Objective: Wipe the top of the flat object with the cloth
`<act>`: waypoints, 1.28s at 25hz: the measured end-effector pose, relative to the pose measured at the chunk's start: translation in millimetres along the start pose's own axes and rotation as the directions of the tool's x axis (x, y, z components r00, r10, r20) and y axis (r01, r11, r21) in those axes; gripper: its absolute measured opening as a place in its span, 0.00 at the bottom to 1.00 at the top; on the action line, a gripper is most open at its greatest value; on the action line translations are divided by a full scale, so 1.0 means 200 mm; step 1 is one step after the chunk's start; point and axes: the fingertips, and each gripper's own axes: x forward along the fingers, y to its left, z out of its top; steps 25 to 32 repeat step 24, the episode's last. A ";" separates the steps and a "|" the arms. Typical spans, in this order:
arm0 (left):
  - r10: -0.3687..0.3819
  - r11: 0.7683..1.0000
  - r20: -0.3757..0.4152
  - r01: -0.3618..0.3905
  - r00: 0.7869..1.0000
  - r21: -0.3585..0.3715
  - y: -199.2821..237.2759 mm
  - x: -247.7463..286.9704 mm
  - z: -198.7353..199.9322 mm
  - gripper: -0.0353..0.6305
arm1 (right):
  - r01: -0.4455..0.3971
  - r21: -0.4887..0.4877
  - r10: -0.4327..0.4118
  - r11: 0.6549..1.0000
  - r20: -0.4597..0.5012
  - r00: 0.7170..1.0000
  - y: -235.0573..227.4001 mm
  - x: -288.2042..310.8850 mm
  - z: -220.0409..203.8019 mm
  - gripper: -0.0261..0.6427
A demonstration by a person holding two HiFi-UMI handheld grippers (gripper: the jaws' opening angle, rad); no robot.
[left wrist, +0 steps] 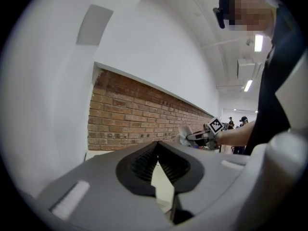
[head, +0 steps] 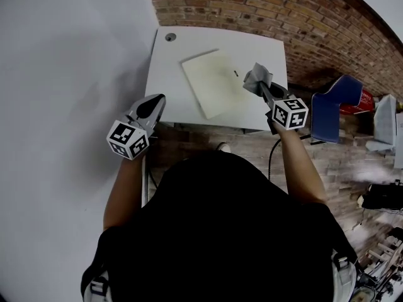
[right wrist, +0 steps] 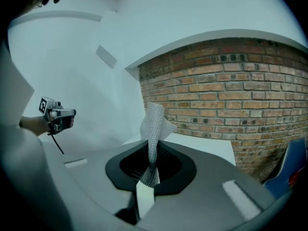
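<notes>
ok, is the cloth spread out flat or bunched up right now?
Bunched. The cloth is pinched between the shut jaws of the right hand-held gripper and stands up crumpled from them, not laid flat.

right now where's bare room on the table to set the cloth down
Bare white table left of the cream flat board, below the cable hole, and the far right corner. Crowded at the board's right edge, where the right gripper holds the grey cloth.

Cloth [right wrist: 154, 121]: grey, fine mesh weave
Flat object [head: 213, 83]: pale cream
Table [head: 169, 74]: white
Brick wall [right wrist: 231, 105]: red-brown, pale mortar lines
Left gripper [head: 158, 100]: grey, black-and-white square markers
Right gripper [head: 261, 88]: same grey, same markers
Chair [head: 334, 109]: blue
Shirt [head: 220, 231]: black
</notes>
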 end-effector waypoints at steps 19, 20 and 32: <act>-0.070 0.997 0.023 0.069 0.997 0.030 -0.07 -0.04 0.04 0.06 | 0.023 -0.010 -0.021 1.000 0.132 0.991 0.20 -0.27 0.17 0.06; -0.075 0.997 0.021 0.074 0.997 0.031 -0.08 -0.04 0.04 0.06 | 0.025 -0.011 -0.023 1.000 0.134 0.991 0.20 -0.27 0.17 0.06; -0.084 0.996 0.010 0.084 0.996 0.037 -0.06 -0.05 0.05 0.06 | 0.023 -0.012 -0.022 1.000 0.140 0.990 0.23 -0.26 0.19 0.06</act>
